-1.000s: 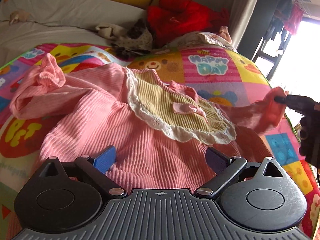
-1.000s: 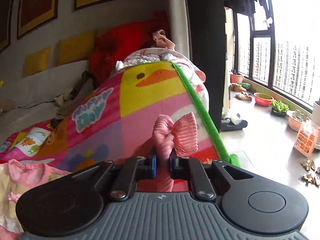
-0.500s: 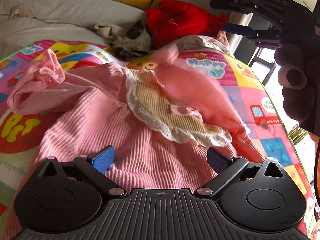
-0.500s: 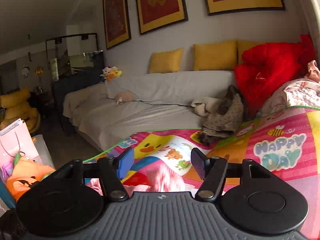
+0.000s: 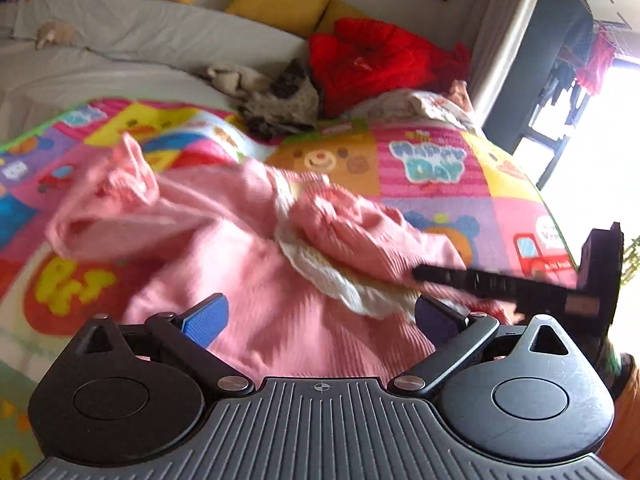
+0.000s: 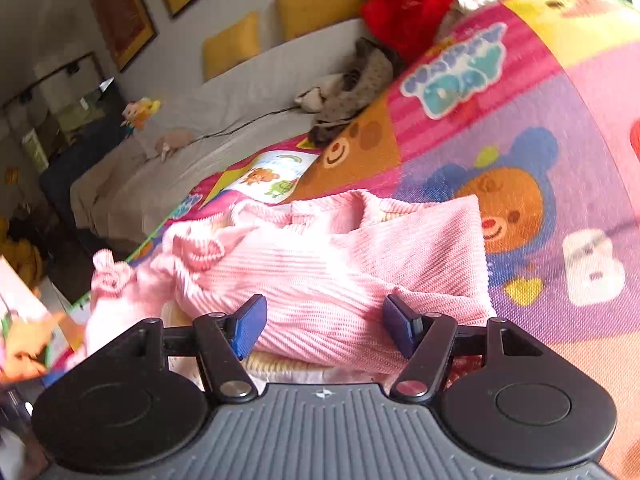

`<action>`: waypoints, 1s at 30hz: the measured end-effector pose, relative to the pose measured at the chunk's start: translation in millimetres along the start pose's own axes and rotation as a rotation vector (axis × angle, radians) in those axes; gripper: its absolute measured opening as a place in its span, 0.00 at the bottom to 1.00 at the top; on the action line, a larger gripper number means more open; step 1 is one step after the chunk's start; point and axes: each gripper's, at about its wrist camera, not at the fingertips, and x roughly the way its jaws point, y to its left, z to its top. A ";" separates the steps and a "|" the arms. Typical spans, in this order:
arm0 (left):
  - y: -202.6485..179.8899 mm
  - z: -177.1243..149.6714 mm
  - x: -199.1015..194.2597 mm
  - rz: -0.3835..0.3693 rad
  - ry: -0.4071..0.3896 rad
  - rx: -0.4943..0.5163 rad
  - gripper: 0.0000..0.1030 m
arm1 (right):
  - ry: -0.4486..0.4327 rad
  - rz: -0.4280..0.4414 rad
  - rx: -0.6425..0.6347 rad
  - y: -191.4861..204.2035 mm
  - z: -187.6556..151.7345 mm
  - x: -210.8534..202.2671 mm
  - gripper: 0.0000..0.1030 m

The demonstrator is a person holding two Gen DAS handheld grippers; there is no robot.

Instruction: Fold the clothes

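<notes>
A pink ribbed baby garment (image 5: 240,276) lies spread on a colourful play mat (image 5: 440,160). One sleeve (image 5: 360,232) is folded across its lace-edged bib (image 5: 332,284). The other sleeve (image 5: 116,188) lies out to the left, bunched at the cuff. My left gripper (image 5: 320,318) hovers open over the lower body of the garment, holding nothing. A blurred black finger (image 5: 480,282) of the right gripper reaches in from the right. In the right wrist view my right gripper (image 6: 324,328) stands open just above the folded sleeve (image 6: 352,264), its pads clear of the cloth.
Behind the mat (image 6: 540,160) is a grey-covered sofa (image 5: 140,40) with yellow cushions (image 5: 276,4), a red padded bundle (image 5: 372,60) and a heap of other clothes (image 5: 276,100). The mat's edge drops off at the right towards a bright window (image 5: 600,120).
The right gripper opened and let go of the sleeve cuff, which now lies folded over the chest. That gripper swung over the garment and came down. The left gripper rose slightly.
</notes>
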 end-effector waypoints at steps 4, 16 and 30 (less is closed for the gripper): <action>33.6 36.5 0.1 0.282 -0.075 0.031 0.99 | -0.017 0.016 -0.034 5.8 -3.2 -1.4 0.72; 99.9 51.7 67.6 0.310 0.095 0.144 0.32 | -0.053 0.046 -0.021 2.1 6.2 -19.0 0.84; -86.8 122.4 21.9 -0.098 -0.153 0.220 0.11 | -0.067 -0.077 0.089 -74.4 -12.8 -68.6 1.00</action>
